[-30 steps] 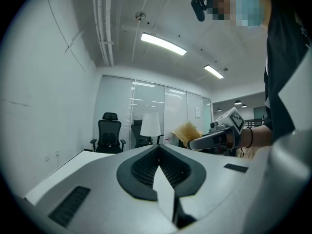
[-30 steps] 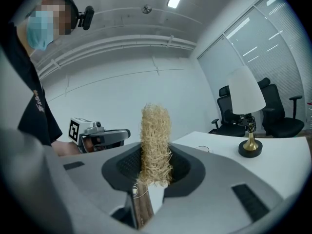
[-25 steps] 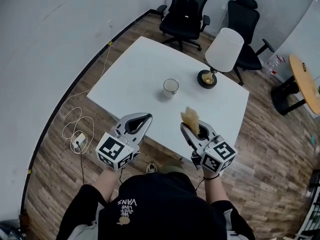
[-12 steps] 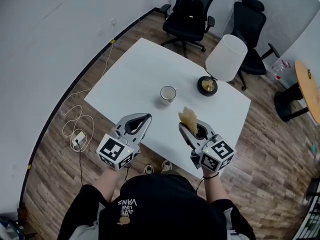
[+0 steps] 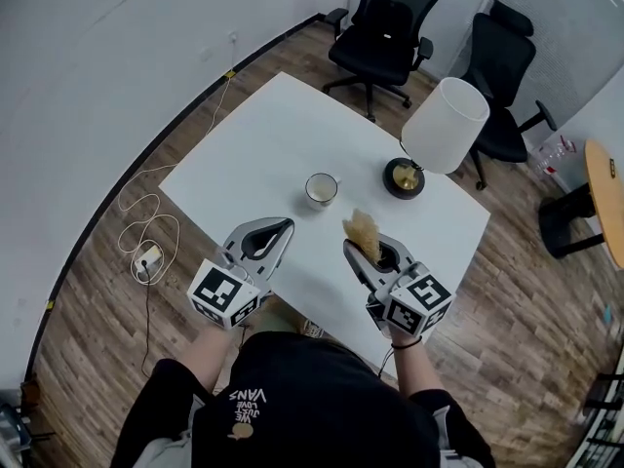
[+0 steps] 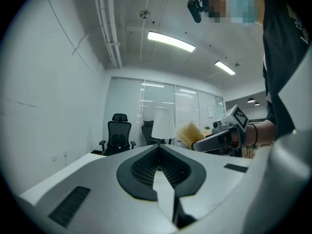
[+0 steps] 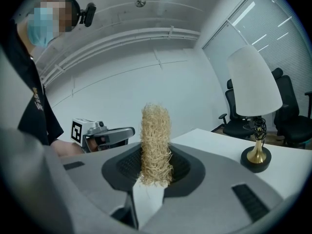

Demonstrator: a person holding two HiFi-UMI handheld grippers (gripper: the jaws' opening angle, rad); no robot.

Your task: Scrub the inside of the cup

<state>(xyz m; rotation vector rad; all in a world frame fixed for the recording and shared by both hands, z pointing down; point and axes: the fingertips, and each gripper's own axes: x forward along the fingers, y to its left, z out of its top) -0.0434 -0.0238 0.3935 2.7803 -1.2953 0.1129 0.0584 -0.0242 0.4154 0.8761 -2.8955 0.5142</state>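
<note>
left gripper [image 5: 281, 228]: jaws fully together, nothing between them; held over the near edge of the counter [image 5: 255, 136]
right gripper [image 5: 355, 252]: jaws clamped on the lower end of a tan fibrous scrubber [image 5: 363, 230]; most of the scrubber sticks out past the jaw tips
gripper layout: side by side in front of the person, both aimed out across the counter, well apart from each other
cup [image 5: 321, 189]: upright on the white counter, roughly mid-counter, beyond both grippers, neither touching it; light outside, inside looks empty in the head view
lamp [image 5: 446, 125]: white shade, round dark base with brass stem [image 5: 403, 177], just right of the cup, not touching it
chairs: two black office chairs [image 5: 382, 27] [image 5: 508, 64] past the far side of the counter
floor: wood planks; white cable and plug block [image 5: 148, 258] left of the counter by the wall
</note>
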